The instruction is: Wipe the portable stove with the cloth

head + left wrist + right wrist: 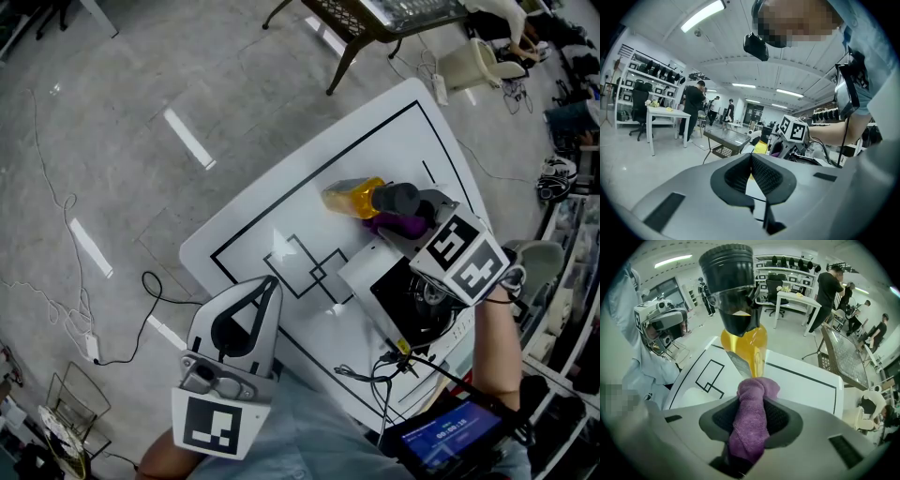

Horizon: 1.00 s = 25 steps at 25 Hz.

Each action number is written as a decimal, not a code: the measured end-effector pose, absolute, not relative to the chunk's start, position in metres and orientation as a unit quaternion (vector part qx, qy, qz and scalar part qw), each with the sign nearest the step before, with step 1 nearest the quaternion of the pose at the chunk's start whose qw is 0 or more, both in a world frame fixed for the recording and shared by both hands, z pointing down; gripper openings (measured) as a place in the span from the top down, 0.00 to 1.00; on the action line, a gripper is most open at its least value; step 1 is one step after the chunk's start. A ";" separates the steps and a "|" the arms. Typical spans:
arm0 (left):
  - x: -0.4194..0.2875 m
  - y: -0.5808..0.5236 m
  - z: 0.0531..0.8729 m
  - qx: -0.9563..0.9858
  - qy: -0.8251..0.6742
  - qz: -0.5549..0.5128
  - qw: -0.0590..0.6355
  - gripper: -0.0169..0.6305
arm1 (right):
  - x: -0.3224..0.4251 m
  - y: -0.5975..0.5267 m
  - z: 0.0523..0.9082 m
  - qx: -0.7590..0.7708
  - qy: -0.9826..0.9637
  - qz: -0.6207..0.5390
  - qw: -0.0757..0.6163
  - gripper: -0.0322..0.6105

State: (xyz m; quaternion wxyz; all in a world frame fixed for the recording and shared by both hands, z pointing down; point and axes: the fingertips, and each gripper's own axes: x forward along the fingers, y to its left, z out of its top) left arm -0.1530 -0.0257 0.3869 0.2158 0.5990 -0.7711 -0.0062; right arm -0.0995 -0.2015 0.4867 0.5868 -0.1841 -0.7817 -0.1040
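Stove (401,298): at the table's (309,202) near right edge. Right gripper (751,404) clamps the bunched purple cloth (399,225), touching or just beside a yellow bottle (743,345). Left gripper (751,158) closed, empty. Risk: a careless swing tips the bottle; the cloth slips free.

A white table (281,202) marked with black lines carries a yellow bottle (354,197) with a dark cap (727,266) toward its far right side. A small lit screen (448,433) glows at the near right. On the grey floor (141,112) to the left lie a thin looping cable (67,201) and a power strip (92,347), with a wire basket (64,412) at the near left. Farther off stand a glass-topped table (375,19), a white desk (663,114) with a person in black (693,110) beside it (others stand behind, too small to describe), and wall shelves (647,77).
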 end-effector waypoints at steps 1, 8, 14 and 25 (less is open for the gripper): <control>-0.153 -0.025 0.387 0.599 -0.772 -0.006 0.215 0.95 | -0.100 -0.200 0.487 -0.185 -0.783 -0.104 0.585 0.71; -0.151 -0.021 0.382 0.598 -0.773 -0.009 0.209 0.95 | -0.102 -0.182 0.485 -0.195 -0.787 -0.098 0.577 0.71; -0.150 -0.015 0.378 0.597 -0.776 -0.012 0.204 0.95 | -0.100 -0.166 0.485 -0.205 -0.784 -0.094 0.579 0.71; -0.142 0.007 0.366 0.593 -0.783 -0.012 0.190 0.95 | -0.096 -0.127 0.479 -0.228 -0.782 -0.086 0.573 0.71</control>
